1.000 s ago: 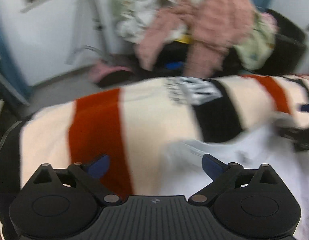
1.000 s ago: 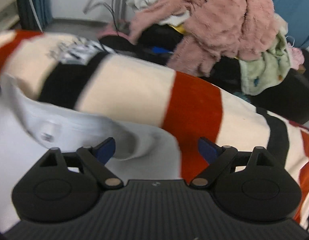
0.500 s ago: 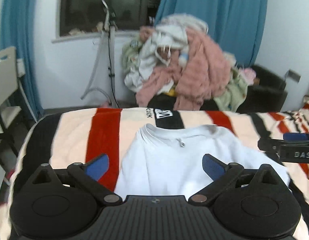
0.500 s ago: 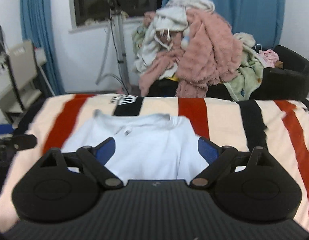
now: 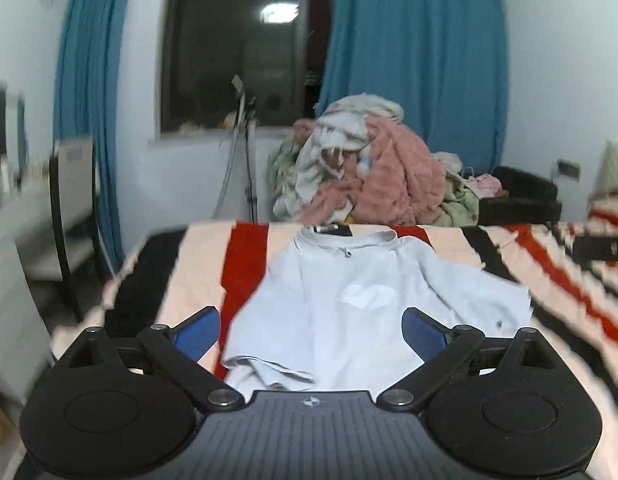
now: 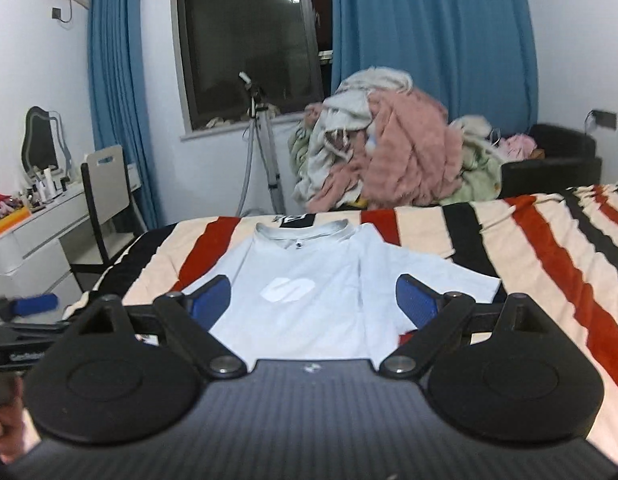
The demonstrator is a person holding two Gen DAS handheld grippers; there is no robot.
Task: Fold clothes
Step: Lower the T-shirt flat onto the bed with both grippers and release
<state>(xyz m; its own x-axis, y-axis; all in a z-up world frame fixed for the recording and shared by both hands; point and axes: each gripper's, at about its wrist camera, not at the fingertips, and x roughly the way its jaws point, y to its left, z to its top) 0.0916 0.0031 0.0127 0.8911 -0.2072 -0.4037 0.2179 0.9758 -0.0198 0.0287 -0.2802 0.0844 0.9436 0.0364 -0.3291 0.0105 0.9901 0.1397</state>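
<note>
A white t-shirt point(image 5: 349, 304) point(image 6: 305, 292) lies spread face up on the striped bed point(image 5: 549, 280) point(image 6: 549, 248), collar toward the far edge, with a white logo on the chest. Its left sleeve is bunched near the front edge. My left gripper point(image 5: 311, 326) is open above the near hem, holding nothing. My right gripper point(image 6: 313, 298) is also open and empty, raised over the shirt's lower half. The left gripper's blue-tipped finger point(image 6: 35, 305) shows at the left edge of the right wrist view. The right gripper's black finger point(image 5: 601, 247) appears at the right edge of the left wrist view.
A heap of clothes point(image 5: 369, 176) point(image 6: 389, 152) with a pink fleece covers a dark armchair beyond the bed. A tripod point(image 6: 261, 140) stands by the window. A chair point(image 6: 105, 200) and white desk point(image 6: 41, 224) are at left. A hand point(image 6: 5, 436) grips the left tool.
Both grippers have pulled back and risen from close over the blanket and collar. The whole shirt now shows laid out on the bed. Both stay open.
</note>
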